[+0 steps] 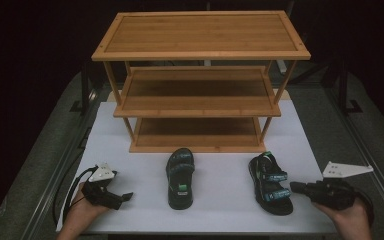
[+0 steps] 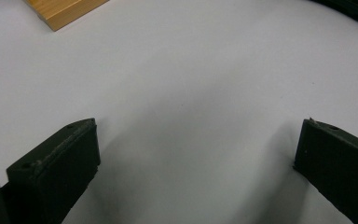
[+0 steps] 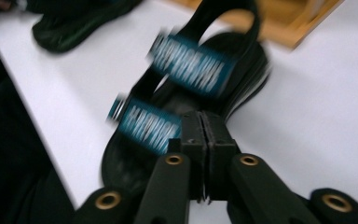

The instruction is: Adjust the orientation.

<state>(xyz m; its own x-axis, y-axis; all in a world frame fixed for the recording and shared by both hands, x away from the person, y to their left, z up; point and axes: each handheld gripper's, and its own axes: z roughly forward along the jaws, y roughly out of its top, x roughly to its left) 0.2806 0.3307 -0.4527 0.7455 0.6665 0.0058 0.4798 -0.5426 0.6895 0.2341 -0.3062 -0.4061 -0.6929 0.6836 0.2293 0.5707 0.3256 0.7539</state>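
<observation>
A three-tier wooden shoe rack (image 1: 200, 80) stands at the centre top of the high view, on a white mat (image 1: 310, 150), and all its shelves are bare. Two dark sandals with blue straps lie in front of it, lower centre of the frame: the left sandal (image 1: 180, 177) and the right sandal (image 1: 271, 182), neither yet on a shelf, so the shelving work looks barely begun. Your right gripper (image 1: 296, 187), at lower right, points at the right sandal's outer edge; in the right gripper view its jaws are pressed together with nothing between them, just short of the sandal's blue strap (image 3: 147, 123). Your left gripper (image 1: 125, 196) rests at lower left, well apart from the left sandal, jaws spread wide over bare mat. Both sandals remain to be picked up and placed.
</observation>
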